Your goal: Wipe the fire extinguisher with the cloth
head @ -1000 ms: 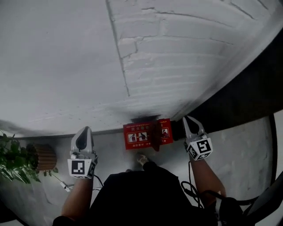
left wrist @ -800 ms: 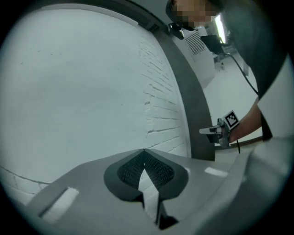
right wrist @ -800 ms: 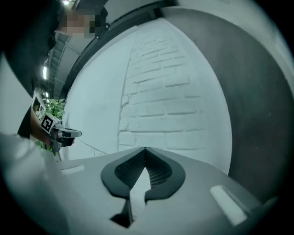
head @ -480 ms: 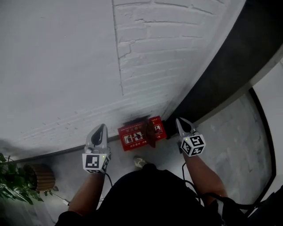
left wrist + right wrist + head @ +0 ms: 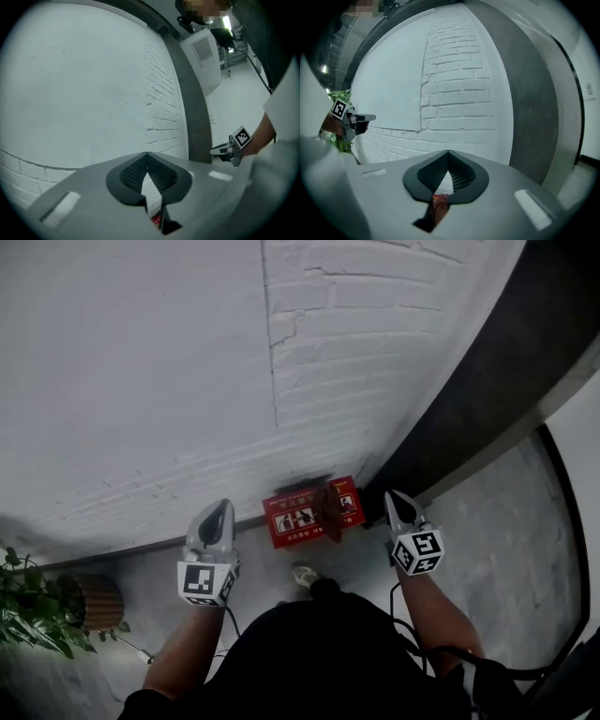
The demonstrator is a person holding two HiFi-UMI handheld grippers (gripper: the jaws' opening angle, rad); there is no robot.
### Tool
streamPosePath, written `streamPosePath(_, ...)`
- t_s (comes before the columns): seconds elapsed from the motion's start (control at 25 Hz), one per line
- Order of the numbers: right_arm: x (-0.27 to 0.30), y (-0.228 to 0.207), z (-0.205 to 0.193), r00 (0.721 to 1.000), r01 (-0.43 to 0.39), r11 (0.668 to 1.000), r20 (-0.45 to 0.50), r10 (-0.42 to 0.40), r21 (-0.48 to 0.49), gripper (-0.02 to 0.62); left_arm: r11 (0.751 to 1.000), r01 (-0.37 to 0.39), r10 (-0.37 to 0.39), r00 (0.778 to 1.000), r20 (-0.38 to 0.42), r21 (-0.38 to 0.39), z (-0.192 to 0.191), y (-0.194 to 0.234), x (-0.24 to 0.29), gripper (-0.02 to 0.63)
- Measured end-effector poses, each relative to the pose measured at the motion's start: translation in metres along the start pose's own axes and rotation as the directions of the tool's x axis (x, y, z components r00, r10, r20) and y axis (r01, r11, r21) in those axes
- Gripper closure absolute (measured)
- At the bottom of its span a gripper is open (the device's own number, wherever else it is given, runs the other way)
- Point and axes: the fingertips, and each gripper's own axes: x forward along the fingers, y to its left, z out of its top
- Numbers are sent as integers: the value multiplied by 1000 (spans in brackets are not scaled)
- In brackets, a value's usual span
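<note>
Task not started, by the look of it. Left gripper [image 5: 219, 510] and right gripper [image 5: 395, 496] were both closed on nothing, held out level. Below and between them, the red fire extinguisher box with white pictogram labels [image 5: 298, 518] sat on the grey floor [image 5: 506, 521] against the white painted brick wall [image 5: 375, 371]. No cloth showed in any view, and the extinguisher body couldn't be made out. Still to do: fetch cloth, reach extinguisher, wipe it.

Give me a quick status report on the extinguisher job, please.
Left gripper shut, empty; right gripper shut, empty. Red extinguisher box at foot of wall, untouched. No cloth in view. Nothing in the way.
</note>
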Motion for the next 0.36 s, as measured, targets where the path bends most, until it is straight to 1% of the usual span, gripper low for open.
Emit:
streamPosePath(0.12, -1, -1, 0, 1000, 15, 1000, 10, -15, 17, 594, 1000, -28, 28, 1000, -8, 5, -1, 11, -15, 607)
streamPosePath(0.36, -4, -2, 4, 999, 28, 1000, 31, -28, 0, 594, 999, -48, 49, 999, -11, 19, 1, 19, -34, 607)
